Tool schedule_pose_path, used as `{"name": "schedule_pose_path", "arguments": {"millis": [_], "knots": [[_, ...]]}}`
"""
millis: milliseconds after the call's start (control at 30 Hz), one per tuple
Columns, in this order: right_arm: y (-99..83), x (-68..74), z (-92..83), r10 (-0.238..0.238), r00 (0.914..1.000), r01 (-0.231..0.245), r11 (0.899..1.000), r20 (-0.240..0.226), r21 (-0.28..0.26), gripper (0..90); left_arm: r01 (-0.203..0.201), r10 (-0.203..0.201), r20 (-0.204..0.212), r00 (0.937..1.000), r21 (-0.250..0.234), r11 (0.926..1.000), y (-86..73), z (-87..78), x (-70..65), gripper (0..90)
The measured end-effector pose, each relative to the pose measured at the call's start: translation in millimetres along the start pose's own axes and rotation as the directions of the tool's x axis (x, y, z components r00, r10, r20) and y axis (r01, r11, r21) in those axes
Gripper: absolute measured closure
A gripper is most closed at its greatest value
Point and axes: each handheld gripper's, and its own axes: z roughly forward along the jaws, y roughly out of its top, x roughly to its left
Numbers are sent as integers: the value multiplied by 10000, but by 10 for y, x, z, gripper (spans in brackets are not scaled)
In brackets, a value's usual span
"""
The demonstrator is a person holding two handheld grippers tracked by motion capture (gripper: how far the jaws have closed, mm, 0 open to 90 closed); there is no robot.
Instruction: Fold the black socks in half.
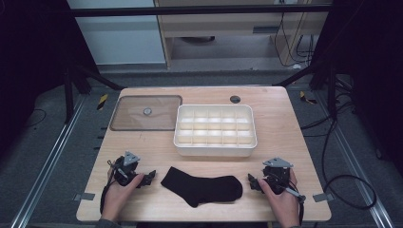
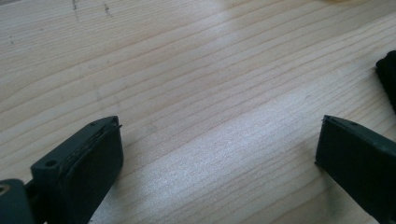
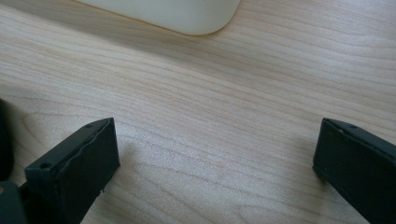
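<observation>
My hands sit at the bottom edge of the high view, each wrapped around a gripper resting on the wooden table [image 1: 285,123]. The left gripper [image 1: 151,176] is at lower left and the right gripper [image 1: 251,181] at lower right, both pointed inward toward the middle. Between them, low in the frame, lies the black sock [image 1: 202,186], flat on its side with the cuff toward the left gripper and the toe toward the right one; each gripper is just beside its end of the sock, not touching it.

Both grippers have their jaws spread wide with nothing between them. In the left gripper view there is bare wood between the jaws, and a dark corner of the sock shows at the right edge. I judge I hold them like this so that each can take one end of the sock.

Above the sock, mid-frame, stands the white divided box [image 1: 215,130], its compartments empty, probably where the sock should go. Its clear lid [image 1: 146,113] lies flat at the box's left.
</observation>
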Motion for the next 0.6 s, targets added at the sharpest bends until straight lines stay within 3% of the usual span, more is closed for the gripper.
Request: {"name": "schedule_pose_path", "arguments": {"millis": [467, 600], "knots": [[1, 3, 1, 68, 10000, -68, 10000, 32, -7, 8, -45, 43, 150, 9999, 127, 9999, -4, -26, -30, 9], [1, 3, 1, 86, 10000, -86, 10000, 36, -11, 8, 213, -213, 347, 9992, 10, 9998, 3, -39, -18, 34]]}}
